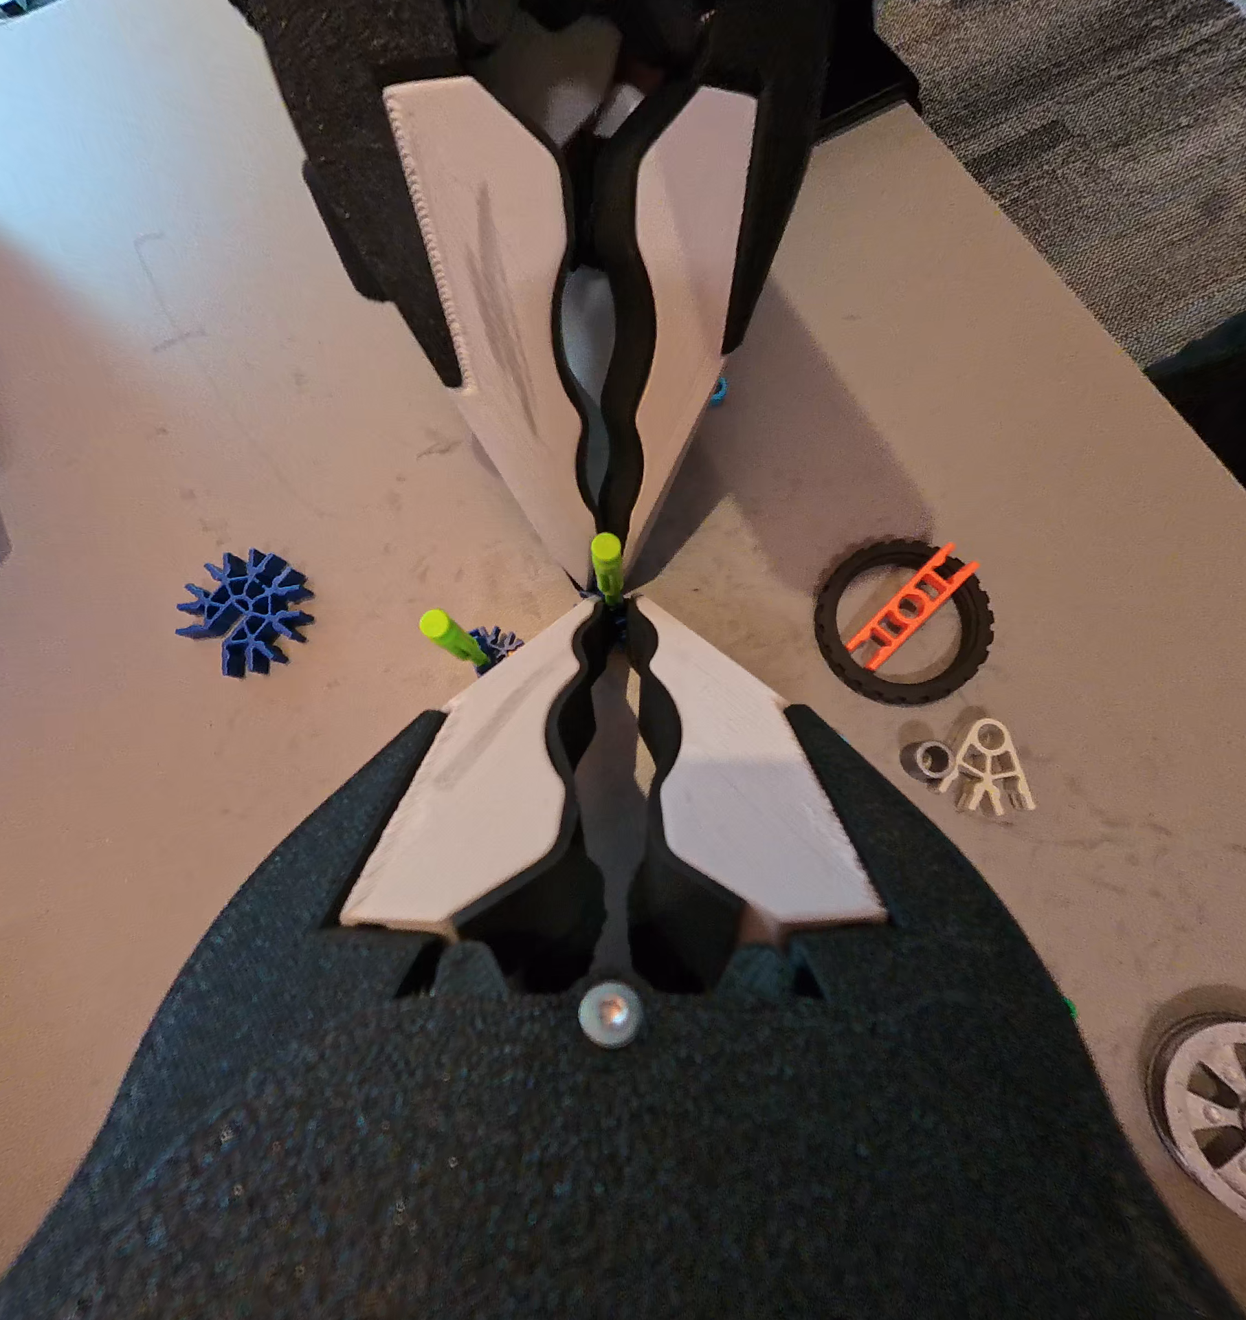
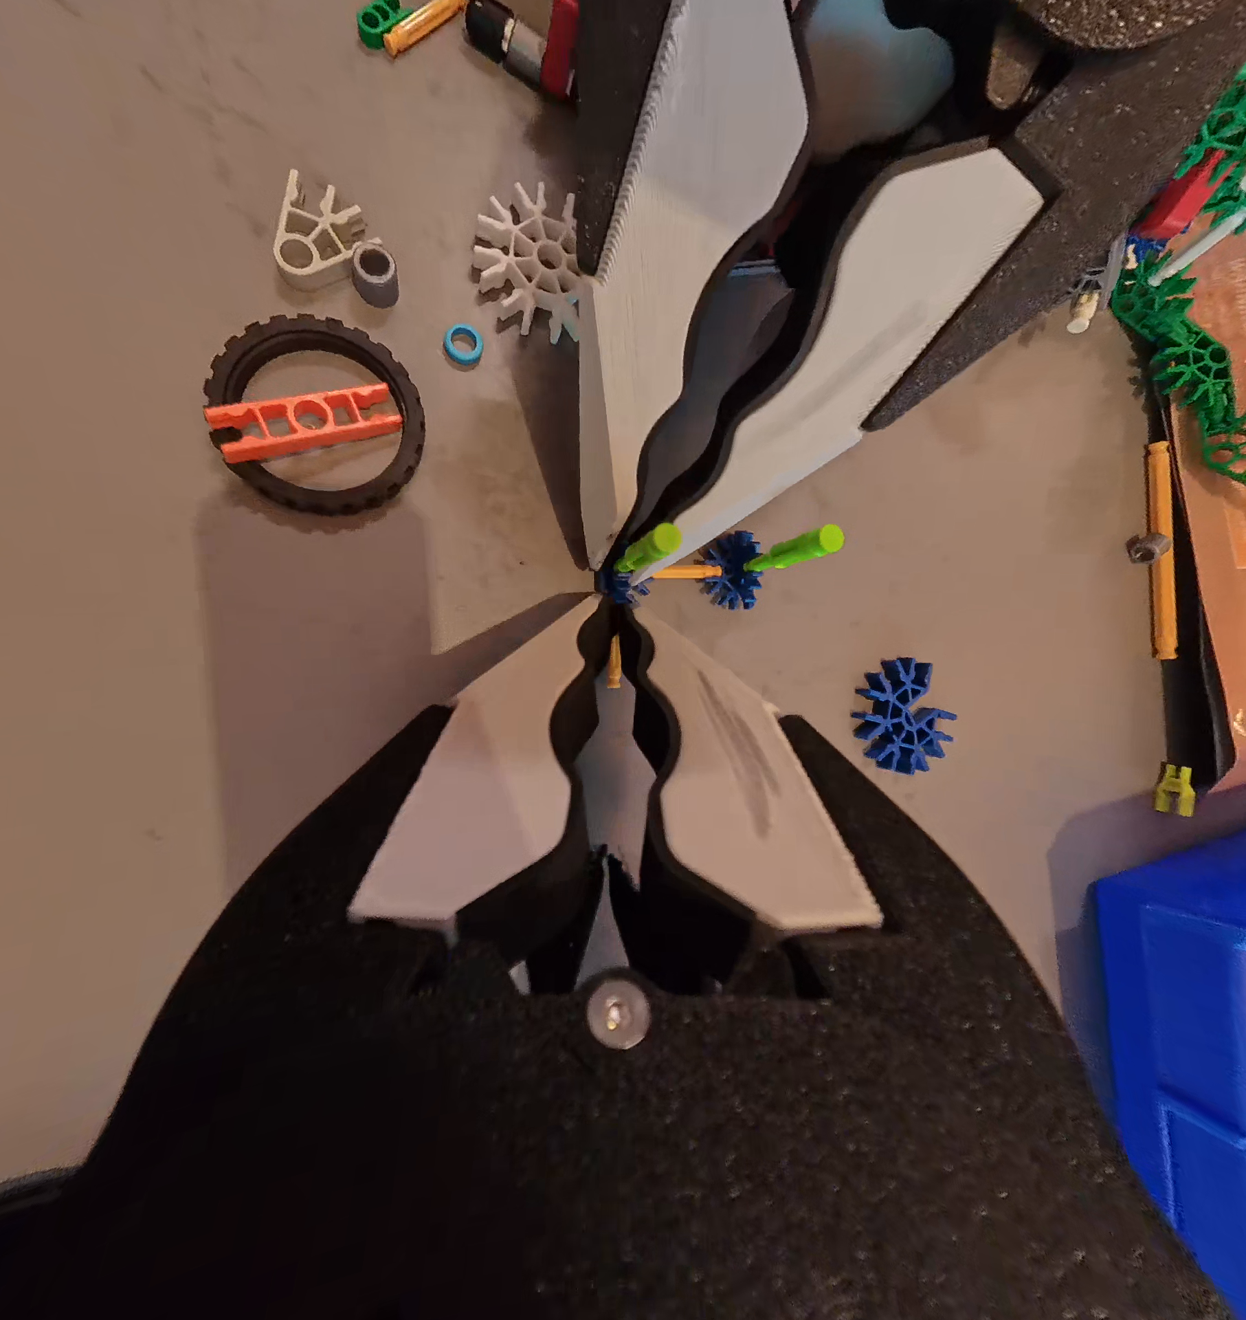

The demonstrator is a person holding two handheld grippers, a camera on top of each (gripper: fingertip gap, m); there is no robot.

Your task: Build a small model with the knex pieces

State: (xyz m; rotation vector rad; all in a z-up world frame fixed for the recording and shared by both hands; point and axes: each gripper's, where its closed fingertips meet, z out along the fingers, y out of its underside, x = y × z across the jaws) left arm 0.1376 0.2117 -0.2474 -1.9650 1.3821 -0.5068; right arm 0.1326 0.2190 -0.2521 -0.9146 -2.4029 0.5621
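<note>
My two grippers meet tip to tip over a small assembly on the tan table. My left gripper point(image 1: 611, 611) is shut on a blue connector point(image 2: 623, 582) that bears an upright green rod point(image 1: 604, 564). A short yellow rod point(image 2: 684, 571) joins it to a second blue connector point(image 2: 734, 571), which bears its own green rod point(image 2: 795, 550). My right gripper point(image 2: 611, 618) is shut on another yellow rod point(image 2: 613, 661) that points into the first connector. In the left wrist view the right gripper point(image 1: 598, 578) comes in from the top. A loose blue connector point(image 2: 902, 714) lies nearby.
A black tyre point(image 1: 837, 646) holds an orange piece point(image 1: 905, 621). Beside it lie a grey connector point(image 1: 987, 768) and a spacer point(image 1: 930, 761). A wheel hub point(image 1: 1227, 1114) sits bottom right. A white connector point(image 2: 527, 257), a blue ring point(image 2: 463, 346), a blue bin point(image 2: 1205, 1071) and a green model point(image 2: 1212, 321) are nearby. Both grippers' tips are close together, under 4 cm apart. My left gripper's tips are some 8 cm from the spacer point(image 1: 930, 761). It is also in sight in the right wrist view point(image 2: 378, 261).
</note>
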